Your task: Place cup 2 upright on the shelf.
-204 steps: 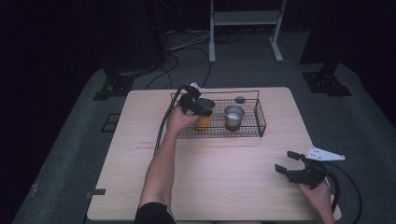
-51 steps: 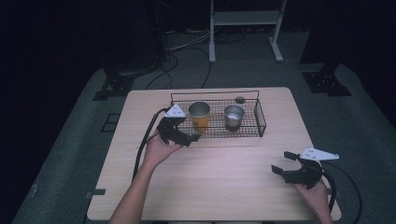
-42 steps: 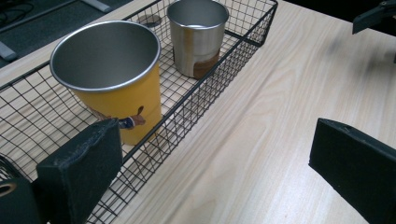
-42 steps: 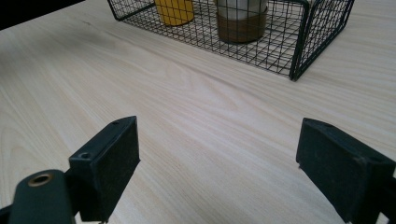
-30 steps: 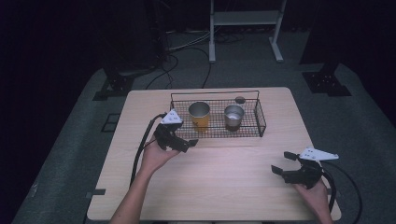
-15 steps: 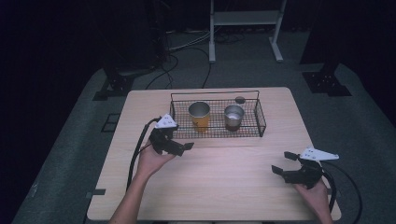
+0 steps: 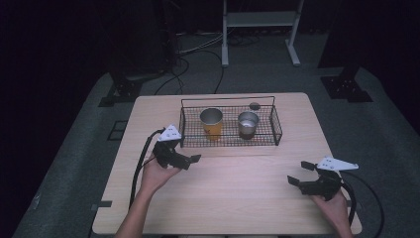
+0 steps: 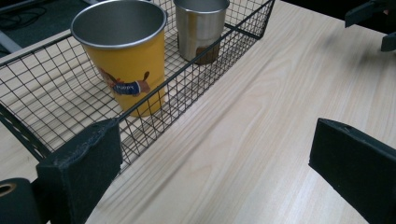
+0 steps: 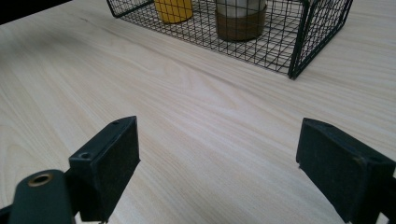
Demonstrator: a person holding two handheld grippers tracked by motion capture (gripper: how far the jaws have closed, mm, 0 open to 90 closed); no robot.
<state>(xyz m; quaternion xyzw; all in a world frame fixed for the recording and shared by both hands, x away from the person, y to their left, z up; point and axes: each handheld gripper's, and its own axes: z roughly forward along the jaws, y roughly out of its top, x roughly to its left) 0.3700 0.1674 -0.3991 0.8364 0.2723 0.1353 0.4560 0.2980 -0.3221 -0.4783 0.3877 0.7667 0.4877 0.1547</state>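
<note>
The light wooden table [image 7: 223, 198] carries everything, and both grippers hover low over its bare top. On it, ahead of both grippers toward the far edge, stands the black wire basket [image 7: 276, 130], long and shallow with a thin rail arching over its back. From the left gripper [image 7: 190, 159] the basket's near wall is just ahead and slightly to the right; from the right gripper [image 7: 299, 173] it lies well ahead and to the left.

The left gripper sits in the person's left hand [image 7: 157, 176], its jaws spread wide with nothing between them, pointing along the basket's front. The right gripper, held in the right hand [image 7: 333, 208] near the table's right front corner, is likewise released, with only bare wood in the gap.

Inside the basket, the yellow metal cup [image 8: 125, 56] with a small printed figure stands upright, nearest the left gripper, just beyond the mesh wall. Beside it, farther from the left gripper and closer to the right one, stands the smaller steel cup [image 8: 201, 28], upright too, with a brown band at its base. The two cups stand apart, not touching.
</note>
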